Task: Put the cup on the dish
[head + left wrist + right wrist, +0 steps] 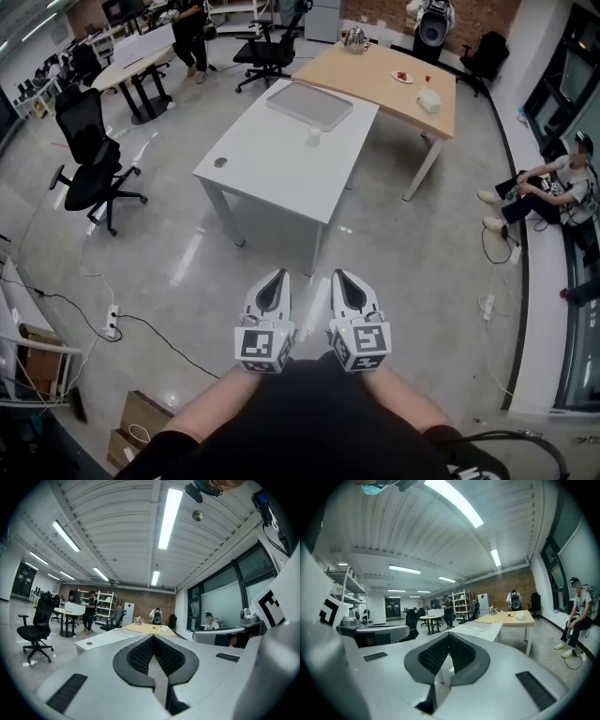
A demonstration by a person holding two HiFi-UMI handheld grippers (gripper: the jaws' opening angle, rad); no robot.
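A small white cup (313, 137) stands on the white table (272, 164), just in front of a flat grey tray-like dish (309, 104) at that table's far end. Both grippers are held close to the person's body, side by side above the floor and well short of the table. My left gripper (274, 280) is shut with nothing between its jaws, and in its own view my left gripper (152, 637) points at the room. My right gripper (346, 278) is shut and empty as well, and my right gripper (448, 638) shows meeting tips.
Behind the white table a wooden table (375, 89) carries a small plate (402, 77), a kettle (354, 39) and a white box (428, 100). A black office chair (89, 159) stands left. A seated person (553, 187) is at the right wall. Cables (141, 328) lie on the floor.
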